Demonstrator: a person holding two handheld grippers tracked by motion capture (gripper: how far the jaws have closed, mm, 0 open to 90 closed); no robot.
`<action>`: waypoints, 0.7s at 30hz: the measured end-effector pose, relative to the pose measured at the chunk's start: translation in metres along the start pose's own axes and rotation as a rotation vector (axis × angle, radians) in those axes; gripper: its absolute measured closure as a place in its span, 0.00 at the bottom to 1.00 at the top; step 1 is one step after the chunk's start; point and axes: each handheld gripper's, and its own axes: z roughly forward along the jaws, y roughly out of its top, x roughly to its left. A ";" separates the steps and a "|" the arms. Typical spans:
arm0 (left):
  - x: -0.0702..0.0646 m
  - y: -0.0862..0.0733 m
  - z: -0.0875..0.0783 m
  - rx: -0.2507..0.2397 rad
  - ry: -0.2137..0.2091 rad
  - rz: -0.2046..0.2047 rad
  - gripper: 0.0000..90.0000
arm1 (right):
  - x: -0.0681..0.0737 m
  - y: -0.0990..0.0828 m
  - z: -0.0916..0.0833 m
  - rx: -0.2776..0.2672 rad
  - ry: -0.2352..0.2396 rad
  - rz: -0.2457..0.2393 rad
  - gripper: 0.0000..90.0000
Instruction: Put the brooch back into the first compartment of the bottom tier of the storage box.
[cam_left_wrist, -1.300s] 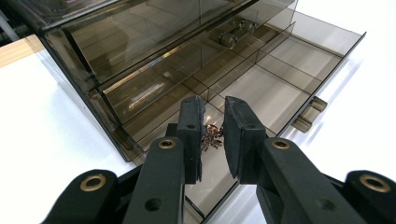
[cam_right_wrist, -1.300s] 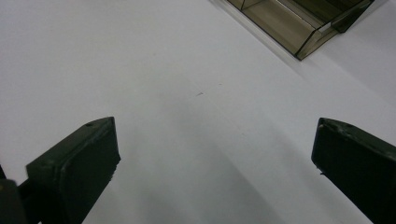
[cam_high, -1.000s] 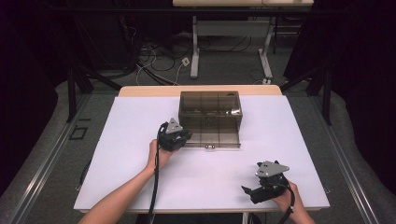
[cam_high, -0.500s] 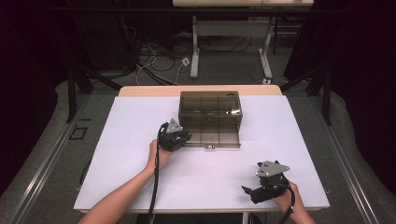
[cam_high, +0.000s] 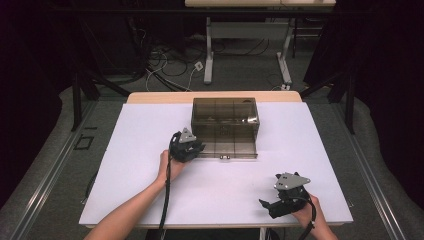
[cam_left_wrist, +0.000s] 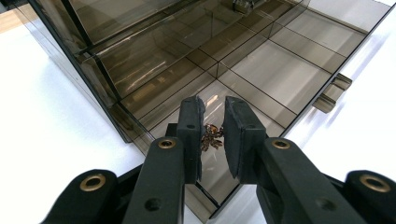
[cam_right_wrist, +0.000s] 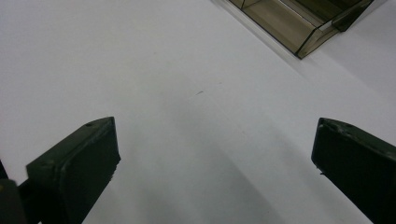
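L gripper (cam_left_wrist: 212, 135) sits at the organizer box (cam_high: 225, 120)'s 7 o'clock corner, jaws narrow round a small brown bit (cam_left_wrist: 211, 136) in the near compartment; can't tell if the pads pinch it. Best to close gently, lift straight, clear the wall. R gripper (cam_right_wrist: 212, 154), 5 o'clock on the table (cam_high: 150, 125), jaws wide, nothing in them.

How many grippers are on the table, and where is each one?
2. The left gripper is at the near left corner of the smoky compartment box; the right gripper rests near the table's front right edge.

Fingers (cam_left_wrist: 233, 135) pinch brown bit (cam_left_wrist: 211, 136); organizer box (cam_left_wrist: 280, 70)
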 end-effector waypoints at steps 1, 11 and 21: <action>0.000 0.000 0.000 -0.001 0.000 -0.001 0.85 | 0.000 0.000 0.000 -0.001 -0.003 0.000 0.00; 0.000 0.000 0.002 0.006 -0.009 0.007 0.85 | 0.001 0.000 0.000 0.000 -0.004 0.004 0.00; -0.001 -0.001 0.003 0.012 -0.017 0.012 0.85 | 0.000 0.000 0.000 0.001 0.000 0.000 0.00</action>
